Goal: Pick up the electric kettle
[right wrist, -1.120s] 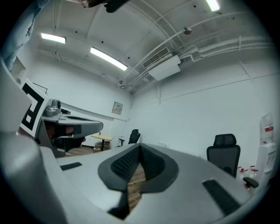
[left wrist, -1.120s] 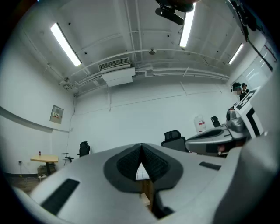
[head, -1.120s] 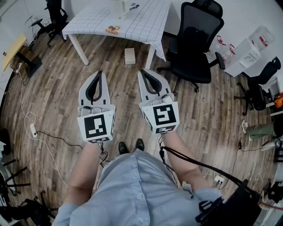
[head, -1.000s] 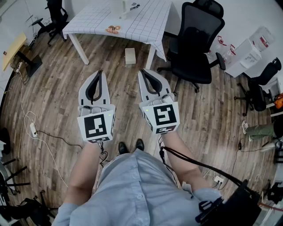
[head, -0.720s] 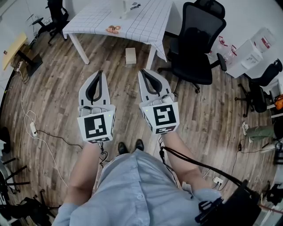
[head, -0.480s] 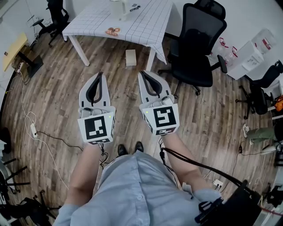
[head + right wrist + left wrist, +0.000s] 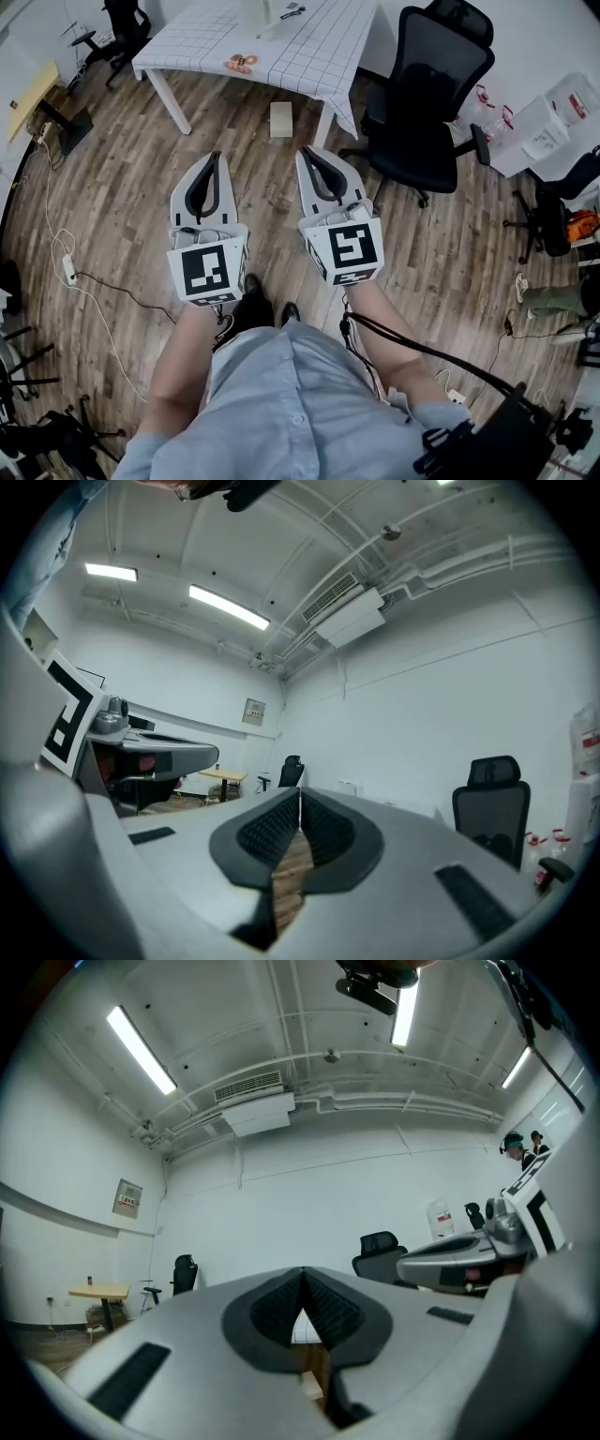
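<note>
Both pairs of jaws are pressed together at the tips with nothing between them. The left gripper (image 7: pixel 213 157) and the right gripper (image 7: pixel 306 152) point level, side by side over the wooden floor (image 7: pixel 122 187). The electric kettle (image 7: pixel 255 15) is pale and cut off by the top edge of the head view. It stands on the white gridded table (image 7: pixel 319 56), well apart from both grippers. A small orange object (image 7: pixel 241 63) lies near the table's closer edge. A small box (image 7: pixel 280 119) sits on the floor beside a table leg. A black office chair (image 7: pixel 427 103) stands just right of the table.
</note>
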The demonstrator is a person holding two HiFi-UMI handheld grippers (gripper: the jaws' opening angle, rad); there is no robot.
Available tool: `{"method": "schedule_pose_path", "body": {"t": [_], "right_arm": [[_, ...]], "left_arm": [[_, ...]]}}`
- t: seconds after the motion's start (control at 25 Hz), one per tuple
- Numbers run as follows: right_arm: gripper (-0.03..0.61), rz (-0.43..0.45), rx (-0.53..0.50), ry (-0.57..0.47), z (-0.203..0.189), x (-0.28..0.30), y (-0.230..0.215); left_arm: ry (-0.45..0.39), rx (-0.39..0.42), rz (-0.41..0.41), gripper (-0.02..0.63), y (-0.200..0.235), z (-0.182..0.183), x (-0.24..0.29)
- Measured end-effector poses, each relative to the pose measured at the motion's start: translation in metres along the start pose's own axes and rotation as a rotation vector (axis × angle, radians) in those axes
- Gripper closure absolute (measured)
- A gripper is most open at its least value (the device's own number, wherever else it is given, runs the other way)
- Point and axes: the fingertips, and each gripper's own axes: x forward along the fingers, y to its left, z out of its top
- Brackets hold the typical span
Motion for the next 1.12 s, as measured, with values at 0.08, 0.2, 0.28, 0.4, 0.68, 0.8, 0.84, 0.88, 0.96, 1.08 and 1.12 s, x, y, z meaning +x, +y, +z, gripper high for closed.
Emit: {"method": "schedule_pose_path", "body": {"t": [0.08,0.2,0.28,0.4,0.68,0.8,0.84,0.88,0.96,1.08,1.12], "right_arm": [[0.575,0.001,0.002,0.008,-0.007,0.013,-0.005],[0.575,0.003,0.007,0.021,-0.02,0.041,-0.013],[0.575,-0.003,0.011,0.029,-0.03,0.065,-0.02],[0.575,-0.014,0.004,0.029,-0.038,0.113,-0.034],[0.575,-0.028,0.012,0.035,-0.036,0.222,-0.056],[0.575,-0.039,0.011,0.03,-0.032,0.26,-0.067],[0.575,-0.042,0.007,0.03,-0.03,0.27,-0.069],[0.575,-0.045,0.001,0.029,-0.028,0.278,-0.073],[0.575,-0.053,-0.009,0.024,-0.023,0.293,-0.082],[0.575,-0.064,-0.005,0.022,-0.022,0.309,-0.095],[0.575,-0.068,-0.002,0.025,-0.024,0.313,-0.099]], "left_arm": [[0.005,-0.003,0.001,0.615,0.004,-0.008,0.013],[0.014,-0.012,0.004,0.615,0.015,-0.024,0.04],[0.019,-0.021,0.003,0.615,0.026,-0.036,0.064],[0.011,-0.023,-0.001,0.615,0.046,-0.047,0.108],[0.015,-0.04,-0.038,0.615,0.1,-0.061,0.202],[-0.001,-0.036,-0.042,0.615,0.121,-0.062,0.236],[-0.004,-0.037,-0.042,0.615,0.127,-0.063,0.245],[-0.007,-0.04,-0.044,0.615,0.132,-0.063,0.254],[-0.013,-0.048,-0.05,0.615,0.138,-0.062,0.271],[-0.017,-0.05,-0.071,0.615,0.138,-0.065,0.294],[-0.014,-0.051,-0.078,0.615,0.137,-0.067,0.301]]}}
